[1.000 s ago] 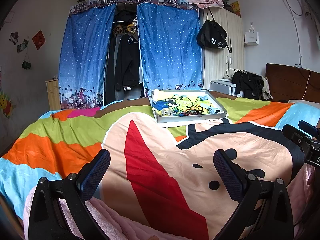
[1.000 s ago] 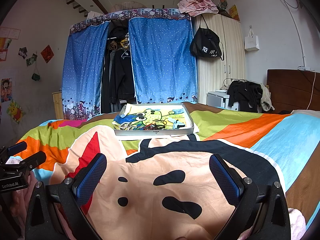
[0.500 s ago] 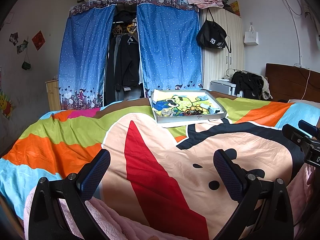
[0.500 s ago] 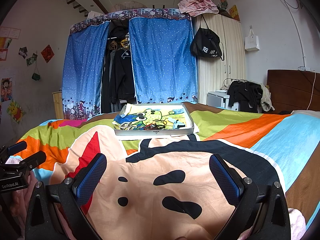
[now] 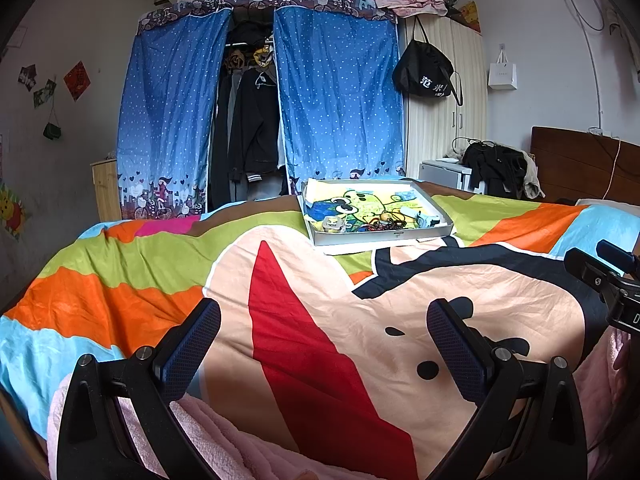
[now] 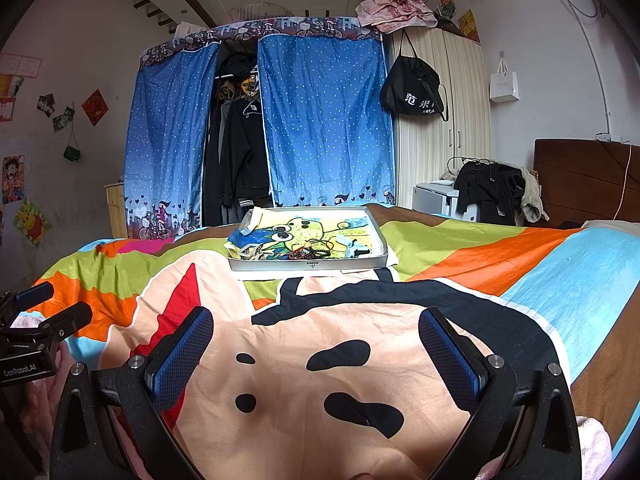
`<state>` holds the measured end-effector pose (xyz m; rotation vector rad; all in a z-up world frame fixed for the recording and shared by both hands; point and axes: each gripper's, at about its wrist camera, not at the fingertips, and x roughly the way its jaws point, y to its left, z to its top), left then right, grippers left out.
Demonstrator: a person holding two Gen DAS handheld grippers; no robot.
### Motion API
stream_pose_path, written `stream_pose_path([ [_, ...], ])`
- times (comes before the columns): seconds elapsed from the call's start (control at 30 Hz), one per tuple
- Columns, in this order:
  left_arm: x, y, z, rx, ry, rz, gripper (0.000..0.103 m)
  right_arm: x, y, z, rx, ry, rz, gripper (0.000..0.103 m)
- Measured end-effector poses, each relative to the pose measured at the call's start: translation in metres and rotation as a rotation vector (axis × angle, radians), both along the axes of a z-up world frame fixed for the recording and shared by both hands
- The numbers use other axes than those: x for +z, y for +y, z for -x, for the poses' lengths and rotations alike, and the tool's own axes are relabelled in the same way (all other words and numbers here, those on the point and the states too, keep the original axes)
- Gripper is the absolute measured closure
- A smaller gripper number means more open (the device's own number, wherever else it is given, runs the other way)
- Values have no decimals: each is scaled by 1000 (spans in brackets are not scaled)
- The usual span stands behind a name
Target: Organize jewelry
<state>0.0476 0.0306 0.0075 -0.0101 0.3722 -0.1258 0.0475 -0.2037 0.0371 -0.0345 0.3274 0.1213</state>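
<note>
A shallow grey tray (image 5: 380, 238) (image 6: 308, 265) lined with a yellow cartoon cloth lies far across the bed. A tangle of dark beaded jewelry (image 5: 380, 225) (image 6: 306, 254) and a small pale blue box (image 5: 424, 218) (image 6: 358, 250) rest near its front wall. My left gripper (image 5: 324, 340) hovers open over the near part of the bedspread, nothing between its fingers. My right gripper (image 6: 316, 344) is also open and holds nothing, well short of the tray. Each gripper shows at the other view's edge.
The bed wears a bright cartoon bedspread (image 5: 320, 320) (image 6: 340, 340). Pink fleece (image 5: 208, 440) lies under the left gripper. Behind the bed stand a blue curtained wardrobe (image 5: 336, 100), a white cupboard (image 6: 444, 128) with a black bag, and a wooden headboard (image 6: 584, 180) at right.
</note>
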Motion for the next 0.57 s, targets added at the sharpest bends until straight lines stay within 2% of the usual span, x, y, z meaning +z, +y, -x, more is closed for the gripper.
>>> stream_pose_path([
  [0.57, 0, 10, 3, 24, -28, -7, 2, 0, 0, 0, 1, 1, 1, 0],
])
